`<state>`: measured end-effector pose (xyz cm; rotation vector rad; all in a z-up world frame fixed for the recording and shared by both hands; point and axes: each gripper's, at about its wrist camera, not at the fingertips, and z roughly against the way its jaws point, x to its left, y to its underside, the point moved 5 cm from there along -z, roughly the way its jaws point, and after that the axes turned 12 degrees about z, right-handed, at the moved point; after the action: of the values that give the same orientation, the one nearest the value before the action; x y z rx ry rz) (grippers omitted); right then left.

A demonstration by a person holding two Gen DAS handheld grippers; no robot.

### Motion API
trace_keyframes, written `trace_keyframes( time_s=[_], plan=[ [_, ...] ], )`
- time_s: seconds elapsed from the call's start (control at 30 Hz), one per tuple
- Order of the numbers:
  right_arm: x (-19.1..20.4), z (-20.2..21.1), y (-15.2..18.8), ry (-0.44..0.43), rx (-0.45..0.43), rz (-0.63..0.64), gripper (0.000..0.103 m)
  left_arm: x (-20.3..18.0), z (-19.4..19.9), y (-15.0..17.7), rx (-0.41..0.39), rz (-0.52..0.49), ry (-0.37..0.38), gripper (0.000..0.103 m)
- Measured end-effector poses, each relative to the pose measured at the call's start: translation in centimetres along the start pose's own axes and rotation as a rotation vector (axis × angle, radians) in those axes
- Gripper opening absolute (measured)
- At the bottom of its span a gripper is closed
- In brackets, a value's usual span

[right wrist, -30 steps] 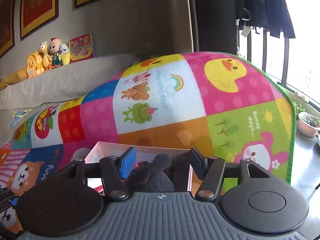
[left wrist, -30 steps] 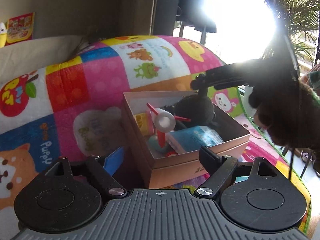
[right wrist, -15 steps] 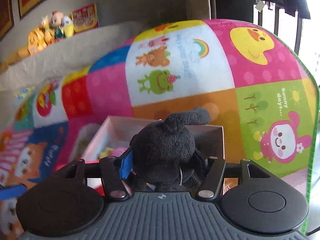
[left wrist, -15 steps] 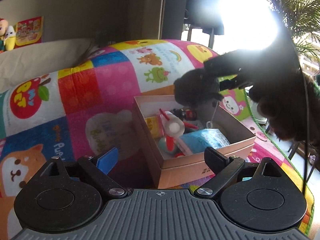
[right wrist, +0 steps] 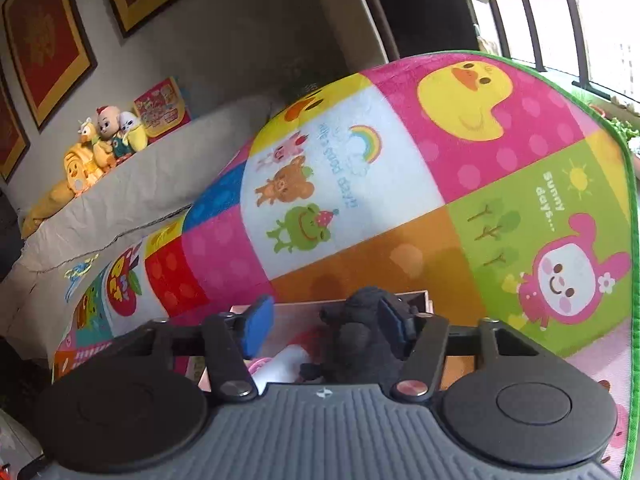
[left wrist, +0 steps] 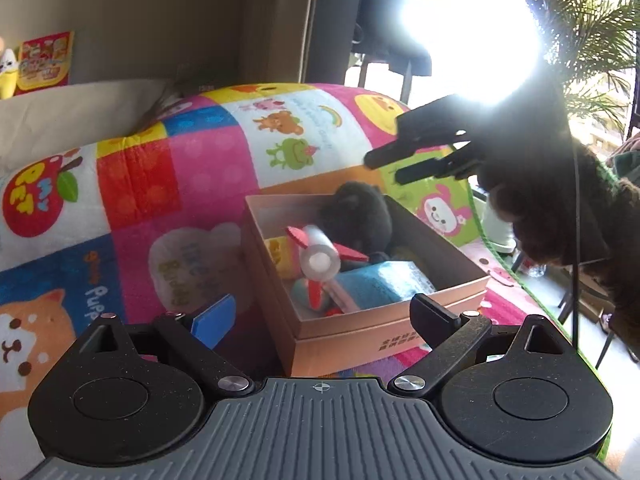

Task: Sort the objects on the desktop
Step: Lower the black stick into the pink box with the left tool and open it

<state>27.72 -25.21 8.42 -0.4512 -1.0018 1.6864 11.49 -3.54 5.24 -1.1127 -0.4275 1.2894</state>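
one open box (left wrist: 394,330) is seen on one bright play mat (left wrist: 168,184). inside the box one dark soft toy (left wrist: 360,220), one small fan (left wrist: 320,262) with three red blades, one blue pack (left wrist: 380,284) and one yellow thing (left wrist: 280,254) are counted. two grippers are seen: the left gripper (left wrist: 324,316) and the right gripper (left wrist: 384,168). on the ledge by the wall three little stuffed toys (right wrist: 108,138) are counted, and one red and yellow card (right wrist: 162,106) beside them. two framed pictures (right wrist: 44,40) are seen in full on the wall. one palm plant (left wrist: 588,40) is seen by the window.
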Motion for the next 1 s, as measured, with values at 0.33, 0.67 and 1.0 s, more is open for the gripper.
trace_keyframes(
  time_s=[0.33,0.67,1.0],
  plan=[
    [2.3,-2.1,3.5,0.046,0.112,0.147,0.05,-1.0,0.9,0.0,-0.031,-0.074,0.019,0.099],
    [-0.5,3.6,3.8,0.096,0.005,0.107,0.053,-5.3,-5.8,-3.4,-0.026,-0.141,0.143,0.101],
    [-3.3,4.8,6.0,0.114,-0.002,0.059,0.063,-2.5,-6.3,-0.5,0.234,0.088,0.254,0.102]
  ],
)
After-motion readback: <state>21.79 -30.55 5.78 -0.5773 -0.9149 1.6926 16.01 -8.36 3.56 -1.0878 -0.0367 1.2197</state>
